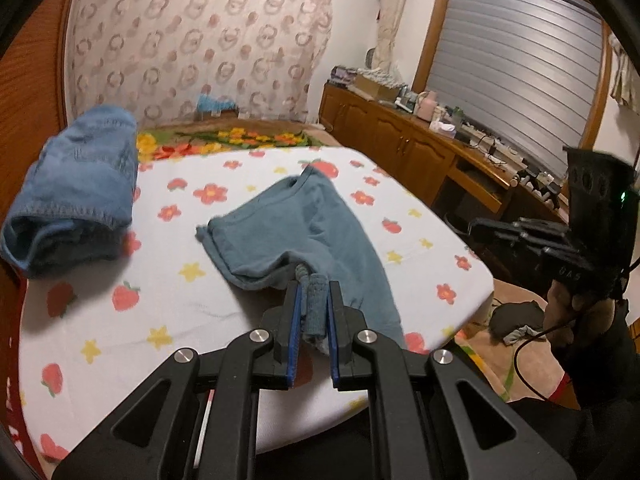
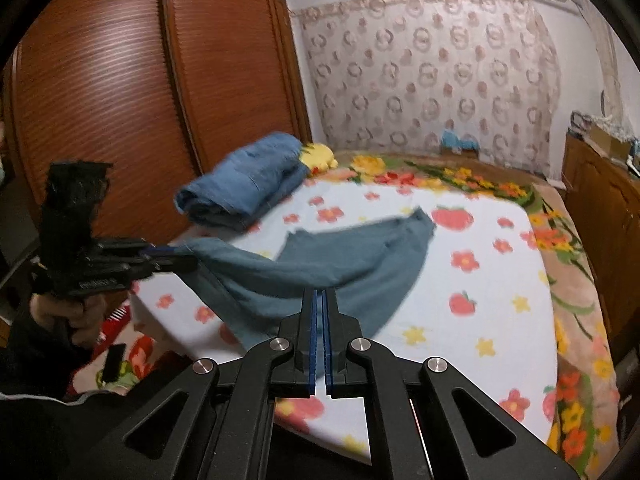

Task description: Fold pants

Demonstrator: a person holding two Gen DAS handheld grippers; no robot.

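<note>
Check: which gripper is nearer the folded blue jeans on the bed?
Left. The left gripper, shut on the teal pants, sits on the side of the bed where the folded blue jeans lie. The right gripper grips the same pants farther from the jeans.

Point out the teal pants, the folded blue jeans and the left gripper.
teal pants (image 1: 296,224), left wrist view, flat middle of the cloth
folded blue jeans (image 2: 248,184), right wrist view, top fold
left gripper (image 1: 314,292), left wrist view, between fingertips
</note>
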